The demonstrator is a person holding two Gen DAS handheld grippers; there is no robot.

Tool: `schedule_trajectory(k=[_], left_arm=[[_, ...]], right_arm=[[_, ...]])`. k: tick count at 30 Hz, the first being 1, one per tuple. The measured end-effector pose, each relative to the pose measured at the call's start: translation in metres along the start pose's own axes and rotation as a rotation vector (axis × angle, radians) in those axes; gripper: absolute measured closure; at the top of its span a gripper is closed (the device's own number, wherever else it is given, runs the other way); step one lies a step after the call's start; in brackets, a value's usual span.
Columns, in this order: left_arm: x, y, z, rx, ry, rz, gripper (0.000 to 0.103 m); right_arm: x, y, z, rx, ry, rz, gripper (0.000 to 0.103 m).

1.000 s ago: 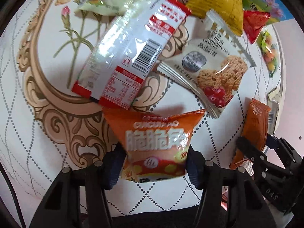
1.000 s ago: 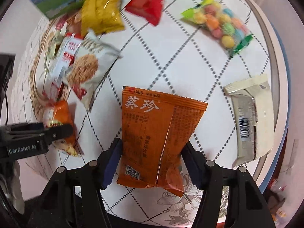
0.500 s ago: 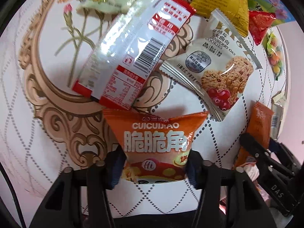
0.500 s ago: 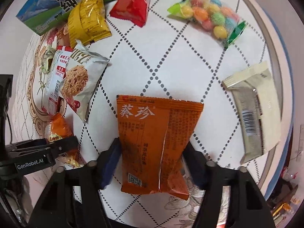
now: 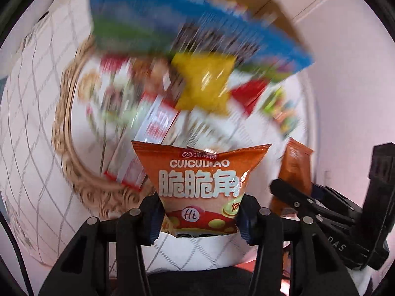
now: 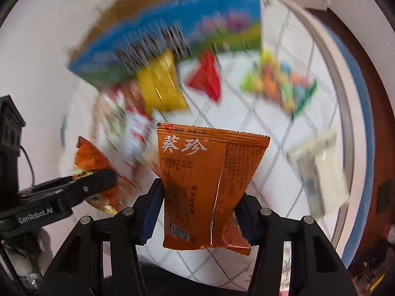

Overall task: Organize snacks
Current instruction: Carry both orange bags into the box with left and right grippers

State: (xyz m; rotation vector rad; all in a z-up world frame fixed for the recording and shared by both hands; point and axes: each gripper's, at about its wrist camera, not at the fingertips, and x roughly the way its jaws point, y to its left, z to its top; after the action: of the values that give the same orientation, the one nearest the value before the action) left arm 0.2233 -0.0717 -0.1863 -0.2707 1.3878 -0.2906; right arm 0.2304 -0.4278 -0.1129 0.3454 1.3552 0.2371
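My left gripper [image 5: 200,218] pinches an orange corn-snack bag [image 5: 201,175] by its lower part and holds it up off the round table [image 5: 34,148]; its jaws are still closing on the bag. An orange seed packet [image 6: 207,182] hangs in my right gripper [image 6: 198,218], whose jaws are also still closing on it. Each gripper shows in the other's view: the right gripper [image 5: 318,212] with its seed packet [image 5: 295,167], and the left gripper [image 6: 96,182] with its corn-snack bag [image 6: 92,160]. The table below is motion-blurred.
At the table's back stands a blue and green open carton [image 6: 172,39]. In front of it lie a yellow bag [image 6: 160,83], a red bag [image 6: 206,77], a bag of coloured candies [image 6: 279,83], a pale packet [image 6: 321,167] near the right rim, and a red-and-white packet [image 5: 153,133].
Both grippers have tightened on their orange packets and lifted them off the table. The views have tipped up, so the carton at the back now shows, and the table looks blurred.
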Motion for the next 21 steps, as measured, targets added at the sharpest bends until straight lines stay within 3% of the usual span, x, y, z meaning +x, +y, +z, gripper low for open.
schedule_trajectory(k=[3,5,7,11,14,15,21], left_arm=[[-0.033,-0.018,0.04,0.02,-0.061,-0.044,0.056],[-0.049,-0.025,0.07,0.039,-0.101,-0.043,0.056],[-0.062,-0.033,0.108,0.072,-0.145,-0.01,0.056],[-0.062,-0.037,0.184,0.109,-0.174,0.08,0.056],[-0.047,-0.026,0.231,0.112,-0.144,0.131,0.056],[-0.04,-0.022,0.244,0.132,-0.074,0.163,0.056],[0.012,0.011,0.31,0.11,0.008,0.257,0.056]], right_arm=[[-0.024,0.011,0.049,-0.022,-0.07,0.026,0.046],[-0.03,0.023,0.088,-0.058,-0.121,-0.001,0.046],[-0.035,0.03,0.133,-0.085,-0.178,-0.044,0.046],[-0.021,0.033,0.211,-0.102,-0.185,-0.105,0.046],[0.002,0.027,0.26,-0.081,-0.15,-0.13,0.046],[0.012,0.024,0.276,-0.068,-0.134,-0.144,0.046],[0.054,0.01,0.315,-0.044,-0.054,-0.186,0.046]])
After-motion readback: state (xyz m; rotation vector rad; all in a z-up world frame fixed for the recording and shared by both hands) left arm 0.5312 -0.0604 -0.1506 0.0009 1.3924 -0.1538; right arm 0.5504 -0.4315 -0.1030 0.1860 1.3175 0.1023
